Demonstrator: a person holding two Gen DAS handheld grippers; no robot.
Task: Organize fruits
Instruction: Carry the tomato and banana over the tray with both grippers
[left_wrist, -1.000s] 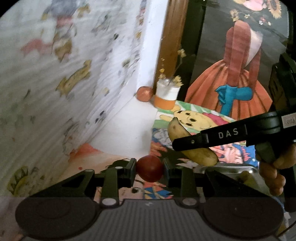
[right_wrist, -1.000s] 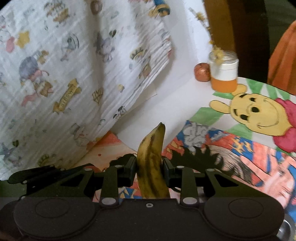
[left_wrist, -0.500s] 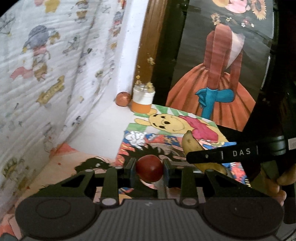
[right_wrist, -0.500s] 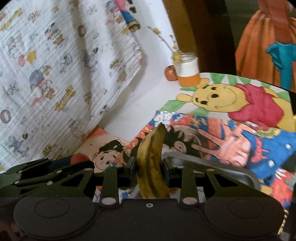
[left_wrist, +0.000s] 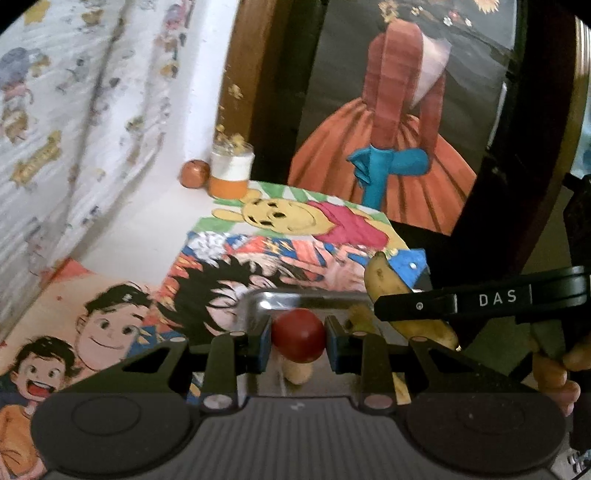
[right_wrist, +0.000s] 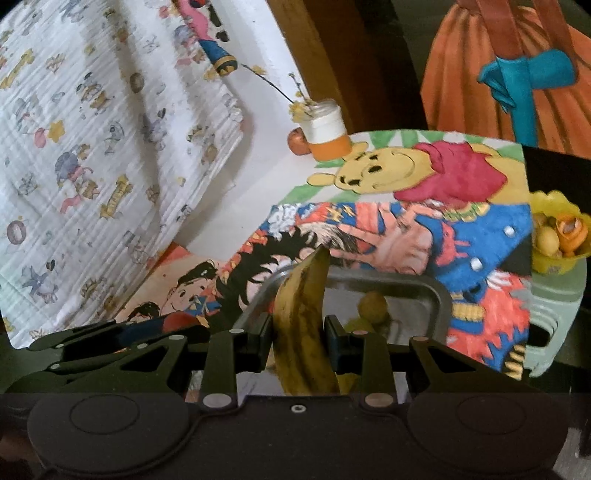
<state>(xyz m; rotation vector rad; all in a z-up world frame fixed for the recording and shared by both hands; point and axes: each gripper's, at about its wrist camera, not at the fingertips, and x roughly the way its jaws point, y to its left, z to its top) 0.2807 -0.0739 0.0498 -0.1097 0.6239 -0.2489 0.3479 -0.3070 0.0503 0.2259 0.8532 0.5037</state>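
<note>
My left gripper (left_wrist: 298, 338) is shut on a round red fruit (left_wrist: 298, 332). It hangs just over a steel tray (left_wrist: 258, 300) that lies on cartoon posters. My right gripper (right_wrist: 298, 338) is shut on a spotted, browning banana (right_wrist: 303, 314) that points up and forward over the same tray (right_wrist: 441, 295). In the left wrist view that banana (left_wrist: 384, 282) shows at the right, behind one of the right gripper's fingers (left_wrist: 480, 299). A yellowish fruit (right_wrist: 373, 304) lies in the tray. In the right wrist view the red fruit (right_wrist: 179, 319) peeks out at the left.
A white and orange jar (right_wrist: 328, 136) with dry sprigs and a small reddish fruit (right_wrist: 297, 142) stand at the far corner. A yellow bowl (right_wrist: 554, 258) of fruit sits on a pale green stool (right_wrist: 554, 299) at the right. A printed cloth (right_wrist: 92, 147) hangs on the left. A hand (left_wrist: 554, 373) holds the right gripper.
Both grippers have moved away from the printed cloth toward the right, each still holding its fruit. The steel tray has come into view beneath them.
</note>
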